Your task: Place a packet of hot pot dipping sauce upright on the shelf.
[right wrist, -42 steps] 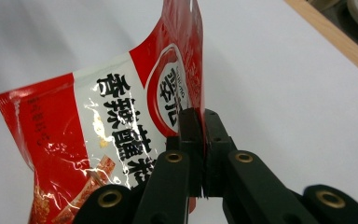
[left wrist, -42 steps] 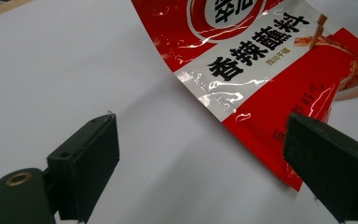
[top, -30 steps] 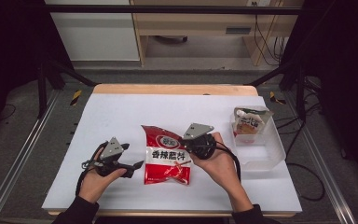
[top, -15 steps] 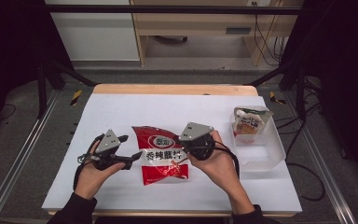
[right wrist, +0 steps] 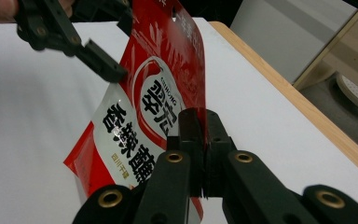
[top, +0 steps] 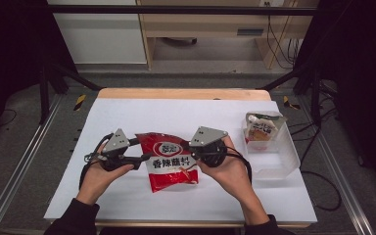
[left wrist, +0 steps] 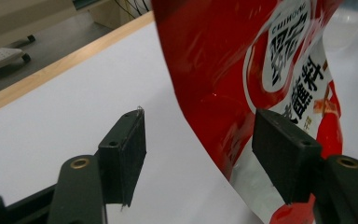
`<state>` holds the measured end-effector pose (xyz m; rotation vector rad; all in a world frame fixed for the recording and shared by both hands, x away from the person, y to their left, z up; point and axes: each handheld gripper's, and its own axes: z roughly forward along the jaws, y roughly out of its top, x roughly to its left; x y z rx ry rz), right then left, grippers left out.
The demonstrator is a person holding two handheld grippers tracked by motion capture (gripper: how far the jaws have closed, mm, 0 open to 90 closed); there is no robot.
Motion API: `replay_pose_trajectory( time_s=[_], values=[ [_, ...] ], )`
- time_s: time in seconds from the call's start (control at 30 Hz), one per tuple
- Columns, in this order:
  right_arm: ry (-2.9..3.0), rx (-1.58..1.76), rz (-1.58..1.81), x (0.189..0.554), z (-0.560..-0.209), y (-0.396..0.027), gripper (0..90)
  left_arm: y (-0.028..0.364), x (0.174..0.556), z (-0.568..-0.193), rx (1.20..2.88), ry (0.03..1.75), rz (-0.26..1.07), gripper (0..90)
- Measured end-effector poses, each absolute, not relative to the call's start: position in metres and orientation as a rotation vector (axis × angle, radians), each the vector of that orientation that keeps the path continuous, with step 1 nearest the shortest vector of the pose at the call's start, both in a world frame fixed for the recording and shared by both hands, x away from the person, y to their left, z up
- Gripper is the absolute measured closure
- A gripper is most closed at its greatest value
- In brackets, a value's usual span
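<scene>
Pinching the red sauce packet, the right gripper holds it while the left gripper, closing, straddles its edge.

Red pouch, white band, black characters; black tongs; white table, pale wooden edge.

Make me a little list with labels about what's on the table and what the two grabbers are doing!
Table: white top, wooden far edge
Main thing: red packet, lifted off the table
Right gripper: shut on the packet's edge
Left gripper: jaws have just been closing, packet edge between them, pads not pressing yet
Other things: clear tub at the right, with a small pouch standing in it
Hands: one holds each gripper
</scene>
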<state>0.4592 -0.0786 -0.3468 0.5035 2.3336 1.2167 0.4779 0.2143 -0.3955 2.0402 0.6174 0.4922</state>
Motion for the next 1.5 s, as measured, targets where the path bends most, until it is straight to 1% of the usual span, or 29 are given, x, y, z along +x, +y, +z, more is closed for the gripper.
replay_pose_trajectory(
  time_s=[0.03,0.07,0.1,0.13,0.2,0.23,0.3,0.4,0.5,0.53,0.6,0.77,0.87,1.03,1.2,1.5],
  values=[
    [2.334,0.502,1.223,0.459,-0.347,-0.078,89.8,0.213,0.478,-0.396,2.035,0.614,0.478,38.6],
    [2.330,0.500,1.229,0.459,-0.346,-0.078,89.9,0.212,0.479,-0.396,2.031,0.604,0.467,38.6],
    [2.328,0.498,1.235,0.459,-0.347,-0.077,89.9,0.210,0.478,-0.396,2.023,0.589,0.470,43.7],
    [2.328,0.498,1.235,0.459,-0.347,-0.077,89.9,0.209,0.478,-0.396,2.019,0.580,0.476,43.7],
    [2.334,0.496,1.228,0.459,-0.348,-0.077,89.8,0.206,0.478,-0.397,2.020,0.577,0.473,51.5],
    [2.334,0.499,1.225,0.460,-0.348,-0.077,89.8,0.206,0.478,-0.398,2.010,0.585,0.472,53.6],
    [2.335,0.511,1.212,0.460,-0.348,-0.080,89.8,0.210,0.478,-0.397,1.958,0.589,0.411,64.4],
    [2.339,0.513,1.213,0.460,-0.346,-0.084,89.7,0.212,0.476,-0.393,1.925,0.585,0.368,76.4],
    [2.348,0.515,1.193,0.461,-0.345,-0.085,89.5,0.210,0.470,-0.387,1.925,0.557,0.351,86.7],
    [2.351,0.510,1.186,0.461,-0.345,-0.086,89.4,0.210,0.469,-0.385,1.928,0.548,0.346,88.3],
    [2.354,0.498,1.176,0.461,-0.344,-0.088,89.2,0.209,0.465,-0.381,1.937,0.531,0.355,90.0],
    [2.388,0.464,1.131,0.460,-0.341,-0.089,88.4,0.208,0.459,-0.372,1.949,0.515,0.406,90.0],
    [2.408,0.453,1.109,0.460,-0.340,-0.088,87.6,0.209,0.458,-0.372,1.953,0.504,0.402,90.0],
    [2.445,0.421,1.050,0.461,-0.335,-0.086,83.7,0.210,0.458,-0.372,1.952,0.485,0.393,90.0],
    [2.511,0.352,0.940,0.466,-0.326,-0.085,74.6,0.208,0.456,-0.371,1.957,0.468,0.393,90.0],
    [2.630,0.230,0.739,0.478,-0.308,-0.072,70.6,0.207,0.456,-0.370,1.963,0.444,0.390,90.0]
  ],
)
